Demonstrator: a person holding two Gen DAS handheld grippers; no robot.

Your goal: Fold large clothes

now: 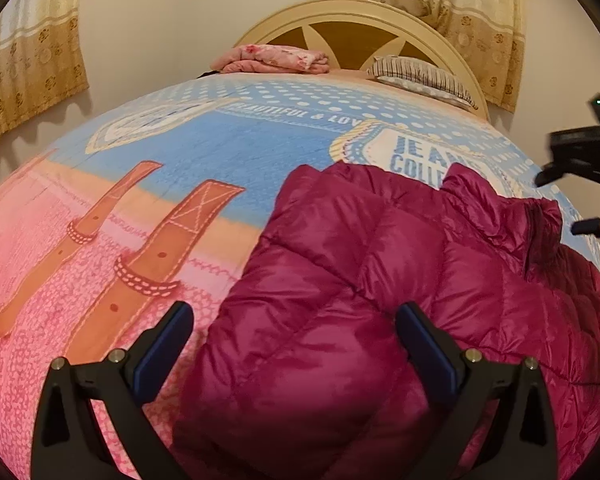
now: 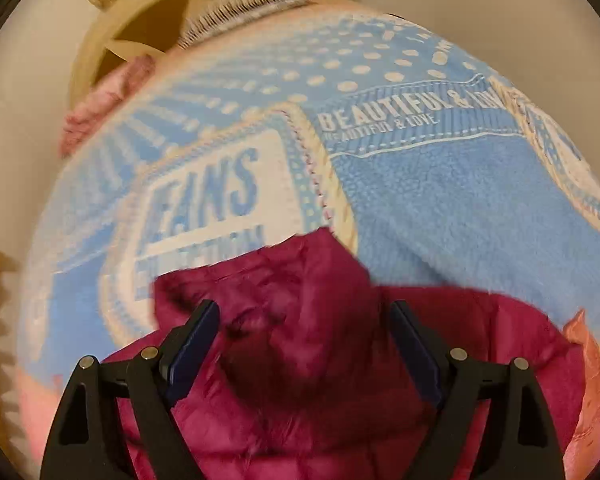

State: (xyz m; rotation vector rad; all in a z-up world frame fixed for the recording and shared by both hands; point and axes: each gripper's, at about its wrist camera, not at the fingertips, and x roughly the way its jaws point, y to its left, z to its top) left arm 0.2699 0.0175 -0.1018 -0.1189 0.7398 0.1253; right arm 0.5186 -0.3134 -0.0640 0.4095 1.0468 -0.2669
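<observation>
A magenta quilted puffer jacket (image 1: pixel 380 280) lies on the bed's blue and pink printed blanket (image 1: pixel 220 152). My left gripper (image 1: pixel 294 320) is open above the jacket's near left edge, its fingers straddling the fabric without closing on it. In the right wrist view the jacket (image 2: pixel 300 360) fills the lower middle, with its collar end toward the blanket's "JEANS" patch. My right gripper (image 2: pixel 304 320) is open just above that end. The right gripper also shows in the left wrist view (image 1: pixel 580 168) at the far right edge, above the jacket's collar.
A folded pink floral blanket (image 1: pixel 276 58) and a striped pillow (image 1: pixel 420 76) lie by the cream headboard (image 1: pixel 356 20). Beige curtains (image 1: pixel 32 60) hang left and right of the bed. The printed blanket (image 2: pixel 460 200) spreads beyond the jacket.
</observation>
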